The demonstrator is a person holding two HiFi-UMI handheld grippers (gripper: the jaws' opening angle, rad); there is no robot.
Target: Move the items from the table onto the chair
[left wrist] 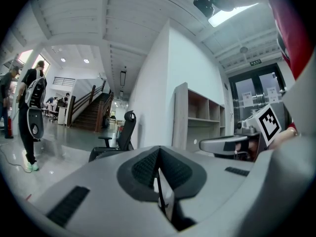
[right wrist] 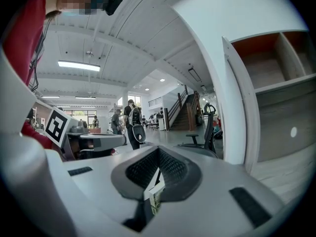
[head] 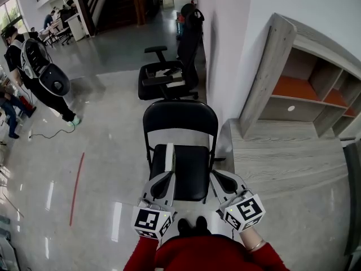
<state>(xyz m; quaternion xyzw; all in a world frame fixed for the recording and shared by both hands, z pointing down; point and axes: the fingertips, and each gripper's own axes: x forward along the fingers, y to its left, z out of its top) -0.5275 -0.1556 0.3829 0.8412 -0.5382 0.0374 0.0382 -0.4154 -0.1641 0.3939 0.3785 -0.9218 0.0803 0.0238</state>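
A black folding chair [head: 190, 171] stands right in front of me. The grey wooden table [head: 282, 157] is just to its right. My left gripper [head: 168, 151] reaches over the left side of the seat, and its dark pads [left wrist: 170, 169] meet in a thin line. My right gripper [head: 217, 176] hovers at the seat's right edge, also with its pads [right wrist: 170, 167] together. A small white edge shows low in each gripper's slot; I cannot tell what it is. I make out no item held. Each gripper view shows the other gripper [left wrist: 232, 144] [right wrist: 98, 141] alongside.
A black office chair [head: 169, 78] stands behind the folding chair by the white wall. A grey shelf unit [head: 316, 89] with orange backing rises behind the table. A person with a backpack [head: 39, 66] stands on the glossy floor at far left, near a red floor line [head: 76, 188].
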